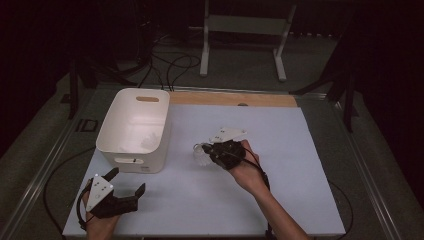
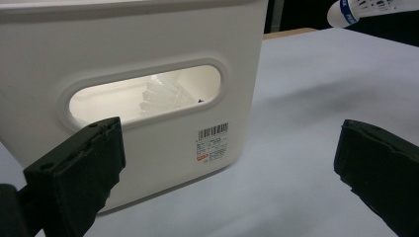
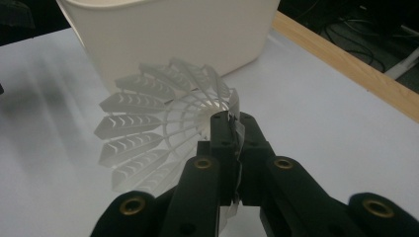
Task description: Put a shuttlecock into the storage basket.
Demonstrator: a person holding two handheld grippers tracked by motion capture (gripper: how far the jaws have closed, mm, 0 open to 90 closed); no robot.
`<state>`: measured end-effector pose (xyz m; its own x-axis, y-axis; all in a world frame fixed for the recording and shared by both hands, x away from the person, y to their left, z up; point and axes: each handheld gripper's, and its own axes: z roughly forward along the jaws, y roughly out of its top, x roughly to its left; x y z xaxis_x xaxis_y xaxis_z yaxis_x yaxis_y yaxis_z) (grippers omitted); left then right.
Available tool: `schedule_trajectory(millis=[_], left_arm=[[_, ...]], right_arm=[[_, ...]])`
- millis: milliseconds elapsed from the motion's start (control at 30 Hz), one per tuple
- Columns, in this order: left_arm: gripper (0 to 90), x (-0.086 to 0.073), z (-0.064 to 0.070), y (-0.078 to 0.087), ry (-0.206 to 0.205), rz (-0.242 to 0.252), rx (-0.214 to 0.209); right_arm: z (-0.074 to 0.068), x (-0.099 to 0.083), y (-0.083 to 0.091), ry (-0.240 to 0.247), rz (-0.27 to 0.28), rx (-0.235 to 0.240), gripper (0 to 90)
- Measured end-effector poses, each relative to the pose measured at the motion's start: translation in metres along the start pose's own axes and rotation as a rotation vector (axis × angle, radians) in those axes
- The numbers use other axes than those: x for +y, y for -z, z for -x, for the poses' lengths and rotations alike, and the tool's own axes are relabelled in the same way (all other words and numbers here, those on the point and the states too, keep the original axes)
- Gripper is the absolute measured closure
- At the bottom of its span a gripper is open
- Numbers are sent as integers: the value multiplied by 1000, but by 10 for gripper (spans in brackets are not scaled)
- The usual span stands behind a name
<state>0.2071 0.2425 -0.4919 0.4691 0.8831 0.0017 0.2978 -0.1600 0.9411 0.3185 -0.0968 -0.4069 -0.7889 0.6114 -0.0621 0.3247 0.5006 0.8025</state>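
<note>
While left fingers [image 2: 227,168] gape empty, right fingers [image 3: 232,143] pinch shuttlecock [image 3: 163,128] skirt edge.

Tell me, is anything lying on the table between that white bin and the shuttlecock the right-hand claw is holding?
No. In the high view, just bare white table separates the bin from the shuttlecock pinched in the right gripper.

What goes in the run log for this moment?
right tongs: shut on white plastic shuttlecock | left tongs: open, idle | white plastic bin: one shuttlecock inside
</note>
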Motion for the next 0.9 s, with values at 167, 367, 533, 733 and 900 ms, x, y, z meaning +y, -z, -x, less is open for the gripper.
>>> schedule_trajectory(millis=[167, 367, 533, 733, 900], left_arm=[[0, 0, 0, 0, 0, 0, 1], [0, 0, 0, 0, -3, 0, 0], [0, 0, 0, 0, -1, 0, 0], [0, 0, -1, 0, -1, 2, 1], [0, 0, -1, 1, 0, 1, 2]], right_arm=[[1, 4, 2, 1, 4, -3, 880], [2, 9, 3, 6, 10, -8, 880], [2, 13, 6, 7, 15, -10, 880], [3, 18, 7, 8, 28, -10, 880], [3, 20, 7, 3, 34, -11, 880]])
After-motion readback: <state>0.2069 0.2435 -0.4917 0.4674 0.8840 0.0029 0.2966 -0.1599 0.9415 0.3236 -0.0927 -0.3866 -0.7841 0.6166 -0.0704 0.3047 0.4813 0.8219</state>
